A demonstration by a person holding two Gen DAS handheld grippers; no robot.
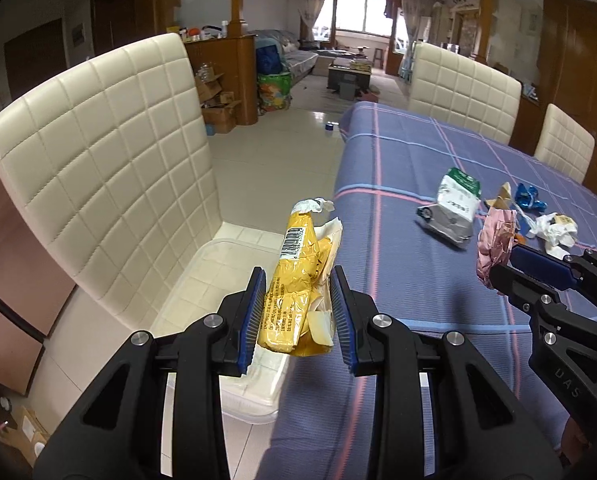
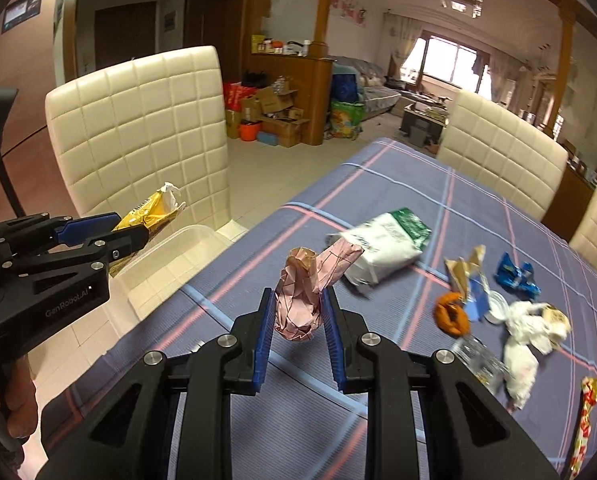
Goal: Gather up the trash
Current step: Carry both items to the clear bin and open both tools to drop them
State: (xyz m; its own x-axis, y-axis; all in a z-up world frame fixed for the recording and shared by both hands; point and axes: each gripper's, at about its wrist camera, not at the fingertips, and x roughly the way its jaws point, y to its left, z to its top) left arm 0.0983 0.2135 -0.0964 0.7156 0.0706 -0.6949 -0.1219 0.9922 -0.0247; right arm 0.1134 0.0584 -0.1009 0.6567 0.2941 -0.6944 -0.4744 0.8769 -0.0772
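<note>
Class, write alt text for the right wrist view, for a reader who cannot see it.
The right tongs grip a crumpled pink wrapper above a blue plaid tablecloth strewn with more trash. At left, the left tongs hold a yellow wrapper over a clear plastic bin beside a cream chair.

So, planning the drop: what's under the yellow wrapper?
A clear bin on the cream chair, below the yellow wrapper. The wrapper and left gripper cover part of the bin's inside.
</note>
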